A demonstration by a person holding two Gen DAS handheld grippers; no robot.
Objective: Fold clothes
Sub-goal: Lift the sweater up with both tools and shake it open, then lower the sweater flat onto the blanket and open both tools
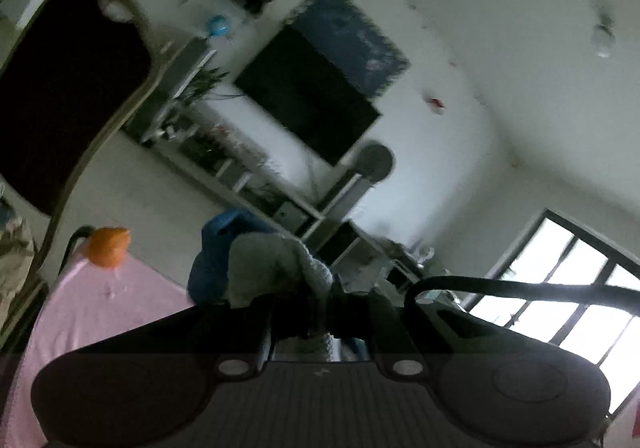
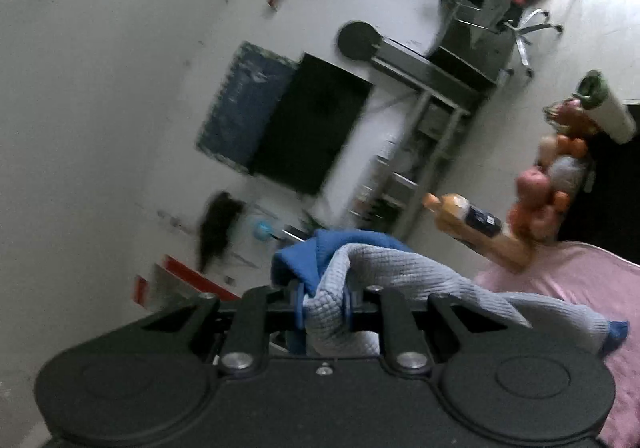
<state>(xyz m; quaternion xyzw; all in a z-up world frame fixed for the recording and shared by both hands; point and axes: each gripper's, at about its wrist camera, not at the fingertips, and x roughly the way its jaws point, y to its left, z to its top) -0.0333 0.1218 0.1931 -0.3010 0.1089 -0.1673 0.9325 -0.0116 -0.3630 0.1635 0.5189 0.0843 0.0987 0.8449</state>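
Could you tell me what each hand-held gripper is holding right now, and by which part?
Both pinch one grey-and-blue garment: the right hand-held gripper and the left hand-held gripper each grip a bunched fold. Which part cannot be told.

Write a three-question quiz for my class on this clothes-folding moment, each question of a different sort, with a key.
1. True or false: the right gripper is shut on the grey and blue garment.
2. Multiple choice: what colour is the cloth covering the surface under the garment? A green; B pink; C yellow.
3. Fill in: in the left wrist view, the left gripper pinches the same garment, and on the wall beyond hangs a dark ____.

Key: 1 true; 2 B; 3 screen.
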